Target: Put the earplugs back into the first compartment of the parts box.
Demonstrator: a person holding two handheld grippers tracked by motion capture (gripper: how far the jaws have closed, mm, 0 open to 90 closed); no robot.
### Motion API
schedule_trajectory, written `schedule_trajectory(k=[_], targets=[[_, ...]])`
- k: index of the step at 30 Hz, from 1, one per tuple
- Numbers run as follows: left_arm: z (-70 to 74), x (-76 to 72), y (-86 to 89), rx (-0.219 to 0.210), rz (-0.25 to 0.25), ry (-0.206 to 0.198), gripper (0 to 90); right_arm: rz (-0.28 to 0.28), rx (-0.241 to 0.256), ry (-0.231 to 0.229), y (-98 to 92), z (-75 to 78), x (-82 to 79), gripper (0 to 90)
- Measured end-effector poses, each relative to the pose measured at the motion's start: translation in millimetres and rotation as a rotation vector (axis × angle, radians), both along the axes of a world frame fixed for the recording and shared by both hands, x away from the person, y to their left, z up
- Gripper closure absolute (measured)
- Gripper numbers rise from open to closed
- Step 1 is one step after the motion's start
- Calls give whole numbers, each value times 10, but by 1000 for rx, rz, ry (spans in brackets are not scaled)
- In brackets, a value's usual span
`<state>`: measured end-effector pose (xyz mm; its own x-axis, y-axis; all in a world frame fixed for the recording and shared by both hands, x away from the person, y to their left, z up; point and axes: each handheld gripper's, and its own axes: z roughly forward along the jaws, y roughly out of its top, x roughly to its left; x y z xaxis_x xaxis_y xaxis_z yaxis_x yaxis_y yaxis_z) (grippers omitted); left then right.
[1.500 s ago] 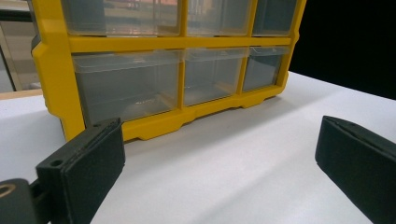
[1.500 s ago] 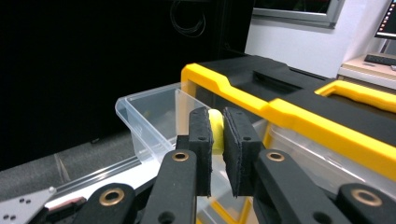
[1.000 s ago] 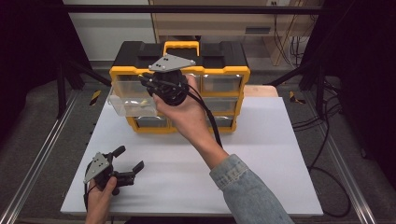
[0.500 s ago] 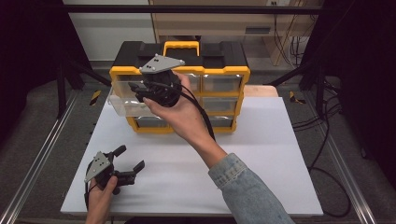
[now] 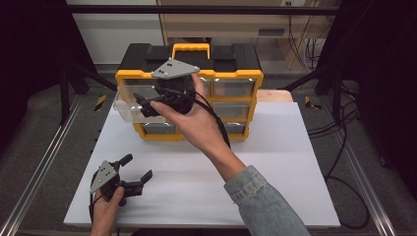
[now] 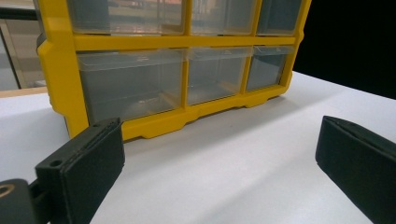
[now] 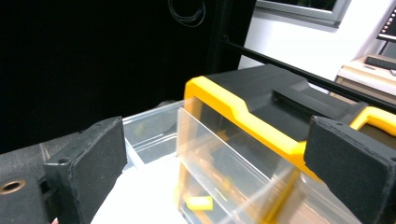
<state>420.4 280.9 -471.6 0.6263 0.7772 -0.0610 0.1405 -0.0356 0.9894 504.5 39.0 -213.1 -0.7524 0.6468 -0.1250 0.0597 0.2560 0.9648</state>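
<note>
Toward the back of the white table [image 5: 275, 162] stands a yellow-framed organizer [image 5: 236, 81] with a black top and a yellow carry handle [image 5: 191, 49]; I can make out no brand, label or lettering anywhere on it. Its front is a grid of clear plastic drawers, and the top-left clear drawer [image 5: 129, 103] is pulled out and sticks forward past the frame toward the table's left side. It is colourless and see-through, with thin flat walls; in the right gripper view its front wall [image 7: 219, 154] is blurred, and a small yellow piece [image 7: 198, 202] lies somewhere behind it, though I cannot tell whether it sits in this drawer or in one below.

The person's right hand, in a denim sleeve [image 5: 263, 204], holds the right gripper [image 5: 142, 105] up in front of the organizer's upper left, with its grey plate [image 5: 174, 69] on top. Its jaws point at the pulled-out drawer; from above they seem to reach its front, but I cannot tell whether they touch it. In its own view the black pads stand wide apart with nothing clamped between them.

Near the front left corner of the table, the left gripper [image 5: 140, 169] rests low in the other hand, well apart from the organizer. Its jaws are spread wide and hold nothing, facing the organizer's bottom row of drawers [image 6: 187, 79].
</note>
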Motion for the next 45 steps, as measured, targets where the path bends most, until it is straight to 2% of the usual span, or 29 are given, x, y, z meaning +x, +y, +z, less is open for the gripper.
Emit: schedule_trajectory(k=[12,16,26,35,40,45], targets=[[3,13,18,1,8,-2,10,-46,26,15,-458,-29,61,53],[3,9,18,5,9,-4,10,-73,41,35,-622,-45,82,56],[5,10,36,2,16,-4,10,-149,63,49,-1058,-145,99,56],[25,5,115,2,45,-11,11,-191,83,59,-1420,-213,73,49],[38,-5,173,-8,62,-13,10,-216,104,55,-1615,-238,40,49],[32,-12,213,-8,77,-10,12,-240,104,47,-1812,-300,-1,69]])
